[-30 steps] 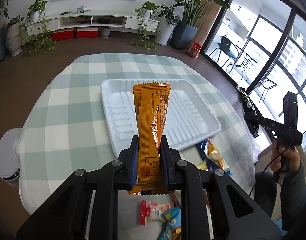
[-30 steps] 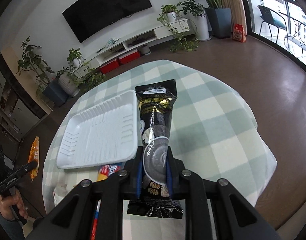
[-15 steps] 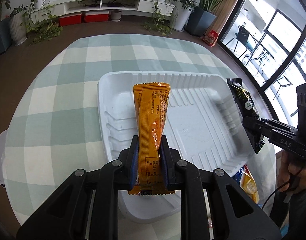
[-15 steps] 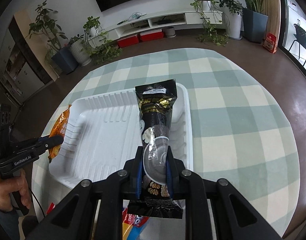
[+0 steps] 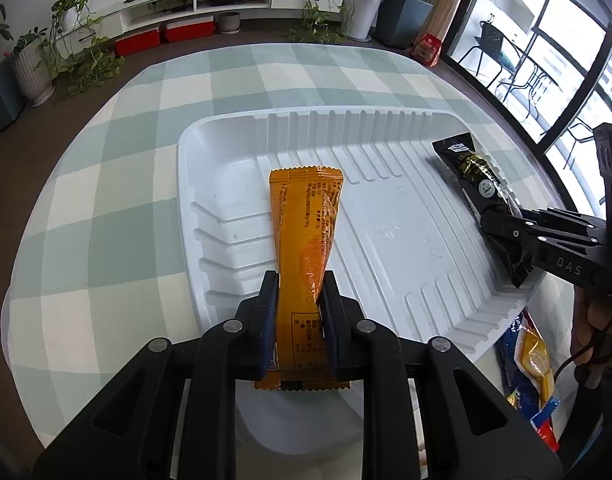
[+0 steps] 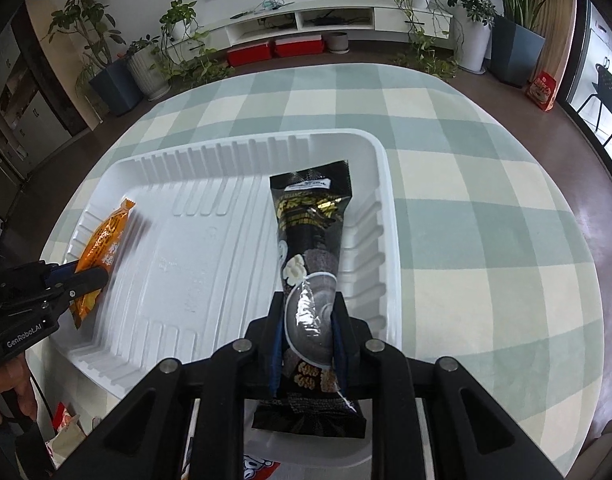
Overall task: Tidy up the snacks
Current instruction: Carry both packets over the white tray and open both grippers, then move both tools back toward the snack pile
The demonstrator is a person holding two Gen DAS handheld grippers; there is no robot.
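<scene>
Snack tray (image 5: 233, 136) serves as reference. Left gripper (image 5: 297, 292), jaws opening, pads on the orange packet (image 5: 306, 216) over the tray's left half. Right gripper (image 6: 308, 312), jaws opening, pads on the black packet (image 6: 312, 220) beside the right wall (image 6: 380, 216). Risk: a released packet may catch the ribbed wall and tilt out.

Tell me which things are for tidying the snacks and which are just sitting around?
For the job:
- orange packet in the left gripper, jaws opening
- black packet in the right gripper, jaws opening
- white tray
- loose snacks beside the tray

Just around:
- checked tablecloth
- potted plants
- red boxes
</scene>
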